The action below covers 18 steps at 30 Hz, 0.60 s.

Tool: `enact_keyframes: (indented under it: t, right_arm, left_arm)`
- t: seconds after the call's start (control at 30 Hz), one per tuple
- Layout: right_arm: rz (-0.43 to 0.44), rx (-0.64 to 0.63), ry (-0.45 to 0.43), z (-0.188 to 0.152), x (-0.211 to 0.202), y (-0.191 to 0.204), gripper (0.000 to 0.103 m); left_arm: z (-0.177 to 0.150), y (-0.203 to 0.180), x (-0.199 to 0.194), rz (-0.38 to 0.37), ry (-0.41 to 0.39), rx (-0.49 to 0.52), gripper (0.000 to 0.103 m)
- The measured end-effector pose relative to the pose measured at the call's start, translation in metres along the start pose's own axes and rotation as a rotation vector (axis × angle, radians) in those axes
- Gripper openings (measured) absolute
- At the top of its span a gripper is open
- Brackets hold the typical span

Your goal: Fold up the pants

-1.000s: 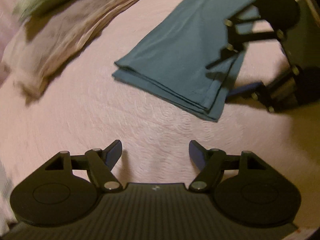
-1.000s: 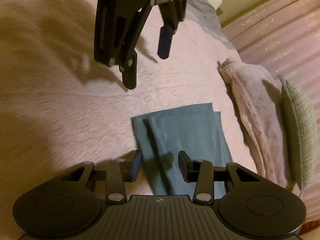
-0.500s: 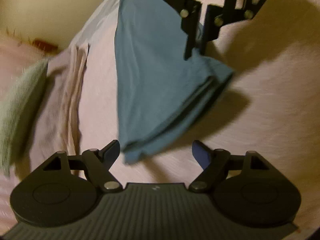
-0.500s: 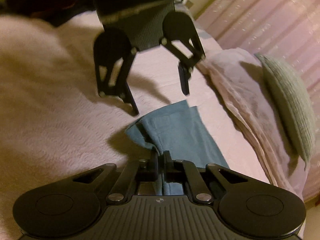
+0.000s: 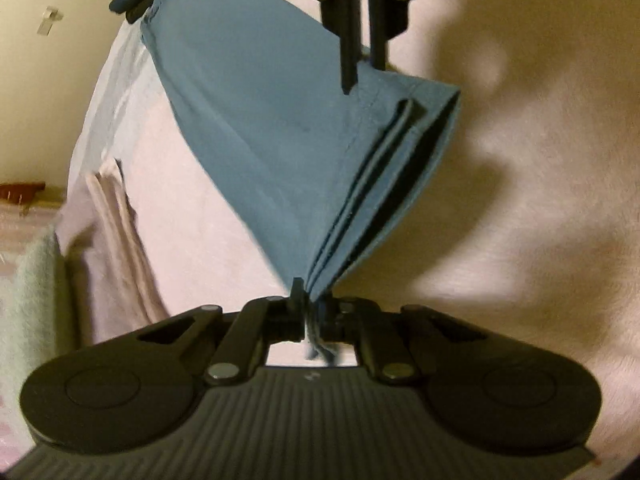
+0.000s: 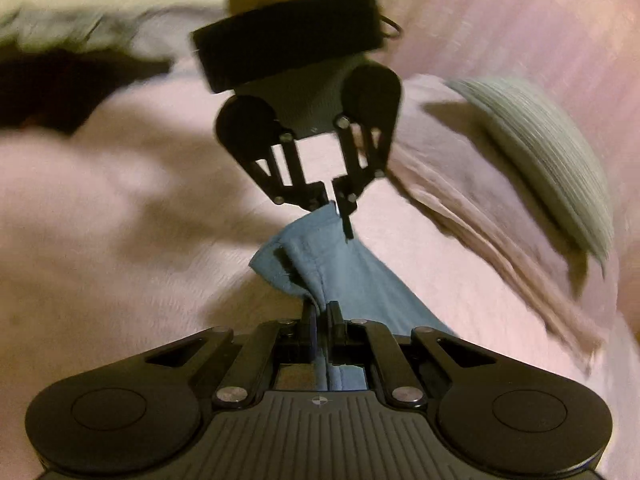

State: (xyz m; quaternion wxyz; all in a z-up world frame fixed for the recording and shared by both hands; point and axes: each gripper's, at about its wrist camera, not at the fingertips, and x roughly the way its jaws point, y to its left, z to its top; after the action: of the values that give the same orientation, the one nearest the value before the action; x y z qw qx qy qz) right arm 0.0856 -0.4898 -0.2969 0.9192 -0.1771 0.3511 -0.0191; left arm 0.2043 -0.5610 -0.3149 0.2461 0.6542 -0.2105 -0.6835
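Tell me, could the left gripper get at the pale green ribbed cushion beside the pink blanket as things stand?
Probably not right away. The left gripper is shut on a corner of the folded blue pants, which the right gripper also grips. The pale green ribbed cushion lies uncovered beside the pink blanket, but the pants would have to be released first.

text: none readable | labels: none | brands: none | numbers: none | signs: none in either wrist view
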Motion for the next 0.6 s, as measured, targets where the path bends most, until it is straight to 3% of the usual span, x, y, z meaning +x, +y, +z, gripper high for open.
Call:
enact_keyframes:
  t: [0.13, 0.27, 0.43, 0.6]
  right_arm:
    - [-0.029, 0.268, -0.055, 0.003, -0.034, -0.050, 0.001]
    - [-0.056, 0.594, -0.126, -0.013, -0.070, -0.118, 0.000]
    - [-0.088, 0.855, -0.198, -0.059, -0.106, -0.196, 0.000]
    - [-0.094, 1.082, -0.197, -0.130, -0.121, -0.274, 0.000]
  left_arm:
    - [0.028, 0.071, -0.007, 0.008, -0.003, 0.071, 0.004]
    - [0.080, 0.139, -0.007, 0.043, -0.009, 0.170, 0.004]
    - [0.159, 0.212, 0.027, 0.024, -0.037, 0.274, 0.004]
    - [0.232, 0.264, 0.095, -0.048, -0.083, 0.334, 0.004]
